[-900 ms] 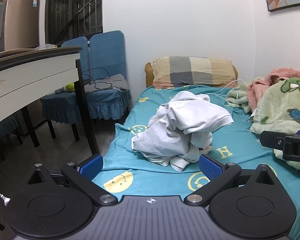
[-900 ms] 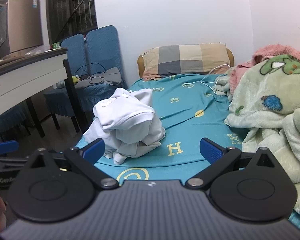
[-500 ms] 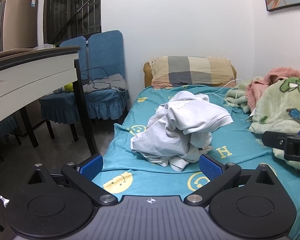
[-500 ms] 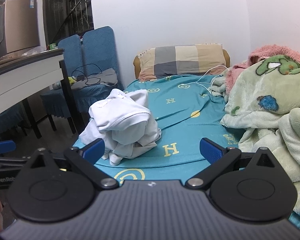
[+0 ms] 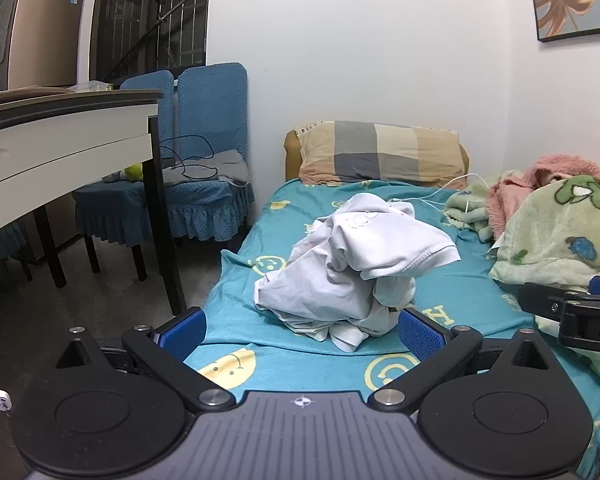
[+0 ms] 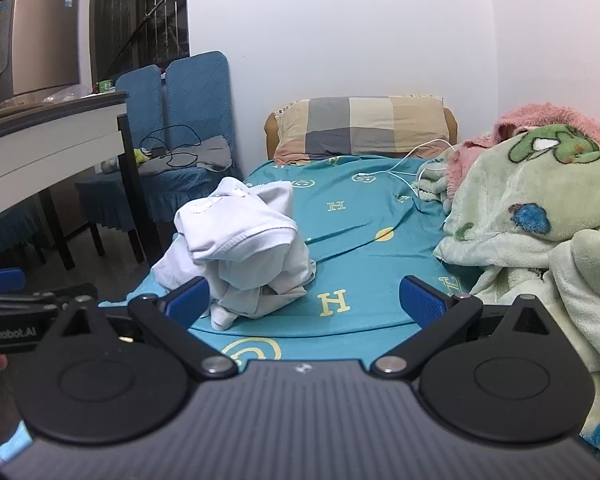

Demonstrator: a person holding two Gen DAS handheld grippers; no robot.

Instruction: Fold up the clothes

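I hold my left gripper (image 5: 300,330) low at the foot of the bed (image 5: 324,356), jaws spread wide and holding nothing, because the white garment (image 5: 352,268) sits straight ahead of it in a crumpled heap on the teal sheet, near the bed's left edge. My right gripper (image 6: 304,300) is level beside it, equally spread and unladen, with the heap (image 6: 240,248) off toward its left finger. I keep both wide because, as I judge it, I first need to find a hem or a corner in that bundle; a stitched edge drapes over its top. The green blanket (image 6: 532,216) is piled along the right side, well apart from the garment, so the middle of the sheet is where I would spread it flat. Folding has not yet begun.
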